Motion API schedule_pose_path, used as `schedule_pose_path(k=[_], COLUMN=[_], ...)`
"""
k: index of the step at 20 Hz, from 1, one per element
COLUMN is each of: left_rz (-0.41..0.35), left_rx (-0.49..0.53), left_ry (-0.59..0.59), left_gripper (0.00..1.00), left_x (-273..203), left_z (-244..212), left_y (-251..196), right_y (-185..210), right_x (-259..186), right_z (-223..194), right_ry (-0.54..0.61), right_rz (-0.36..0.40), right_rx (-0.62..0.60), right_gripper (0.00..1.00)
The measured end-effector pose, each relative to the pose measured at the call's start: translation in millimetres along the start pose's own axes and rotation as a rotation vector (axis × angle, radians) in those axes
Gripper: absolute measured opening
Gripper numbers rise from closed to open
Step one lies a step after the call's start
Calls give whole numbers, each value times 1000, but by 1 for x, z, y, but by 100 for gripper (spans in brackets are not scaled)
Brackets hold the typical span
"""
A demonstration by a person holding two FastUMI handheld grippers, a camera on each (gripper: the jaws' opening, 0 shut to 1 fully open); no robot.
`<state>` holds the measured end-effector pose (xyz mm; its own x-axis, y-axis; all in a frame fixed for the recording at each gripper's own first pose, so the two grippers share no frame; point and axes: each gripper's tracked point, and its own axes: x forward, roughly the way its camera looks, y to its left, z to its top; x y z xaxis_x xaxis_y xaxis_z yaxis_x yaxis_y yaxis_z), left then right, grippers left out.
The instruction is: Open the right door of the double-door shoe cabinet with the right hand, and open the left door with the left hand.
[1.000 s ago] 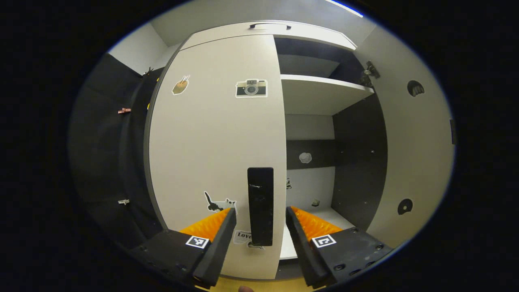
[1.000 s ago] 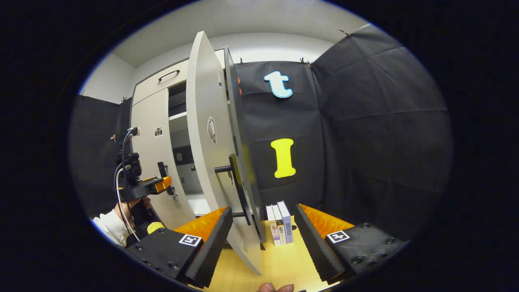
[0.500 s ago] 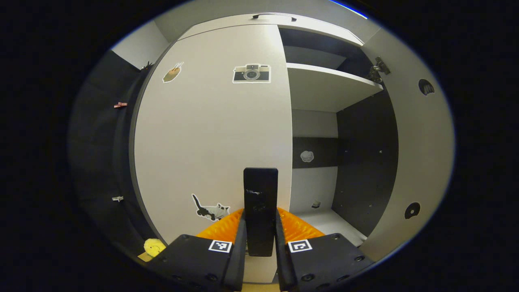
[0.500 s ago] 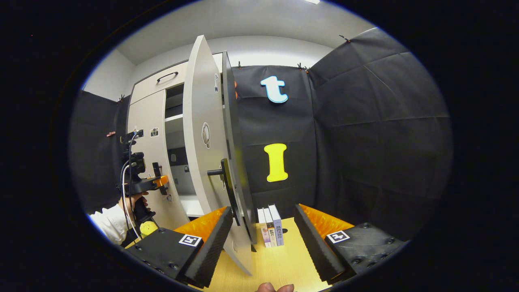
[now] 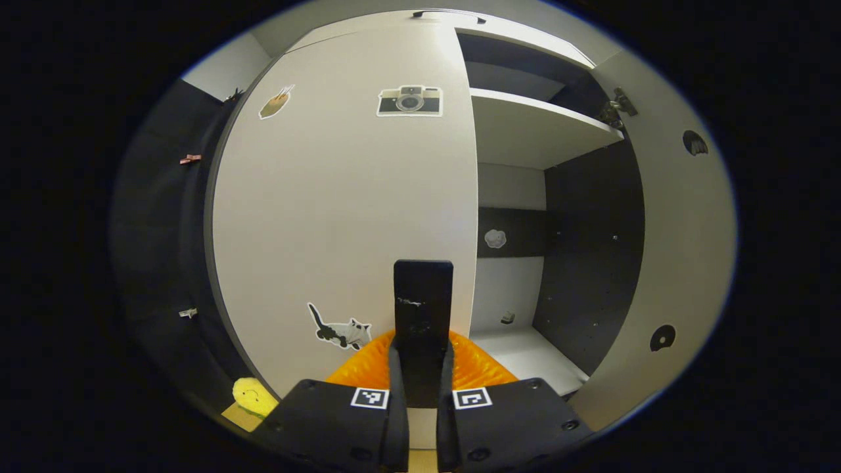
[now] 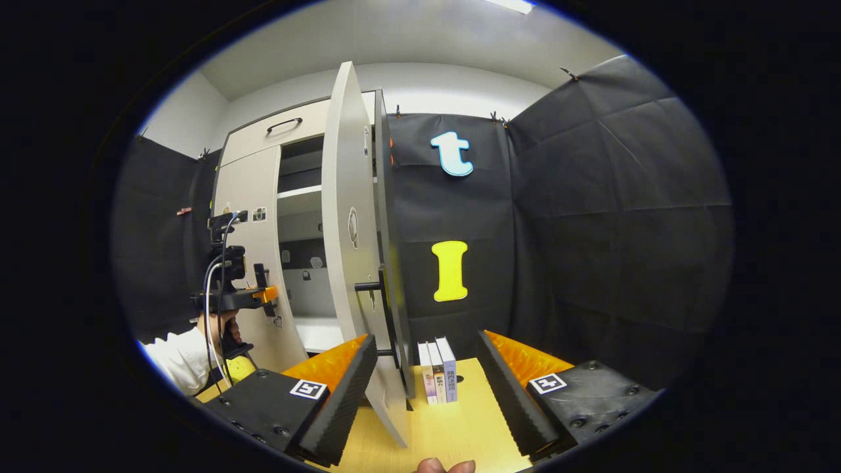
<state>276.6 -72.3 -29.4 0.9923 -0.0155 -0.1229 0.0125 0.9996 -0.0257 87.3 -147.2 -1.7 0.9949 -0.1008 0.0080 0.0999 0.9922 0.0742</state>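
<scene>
Left gripper view: left gripper (image 5: 420, 368) pinches the black handle (image 5: 422, 309) of the left door (image 5: 341, 197), dead ahead. To its right, the open compartment, a pale shelf (image 5: 532, 131) above.

Right gripper view: right gripper (image 6: 427, 368) spread, holding nothing. Right door (image 6: 351, 263) stands open just ahead-left, books (image 6: 439, 368) upright on the wooden worktop (image 6: 453, 427) between the fingers.

Two pale flat cabinet doors (image 5: 341, 197), three upright books (image 6: 437, 371) beside the open door, three stickers (image 5: 409, 101) on the closed door.
</scene>
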Motion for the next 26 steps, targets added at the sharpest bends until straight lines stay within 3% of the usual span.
schedule_pose_path(k=[5, 12, 20, 26], left_rz=[-16, -93, -81, -41], left_rx=[-18, -50, -55, -50], left_ry=[-12, 20, 14, 19], left_gripper=[20, 19, 18, 17], left_x=[-26, -39, -64, -99], left_z=[5, 6, 3, -2], left_y=[7, 27, 49, 104], right_y=[4, 28, 73, 119], right_x=[-5, -10, -14, -17], right_z=[5, 14, 11, 9], right_ry=[-10, -32, -34, -38], right_rz=[-17, -11, 15, 69], right_rx=[-1, -23, -32, -15], right_gripper=[96, 96, 96, 96])
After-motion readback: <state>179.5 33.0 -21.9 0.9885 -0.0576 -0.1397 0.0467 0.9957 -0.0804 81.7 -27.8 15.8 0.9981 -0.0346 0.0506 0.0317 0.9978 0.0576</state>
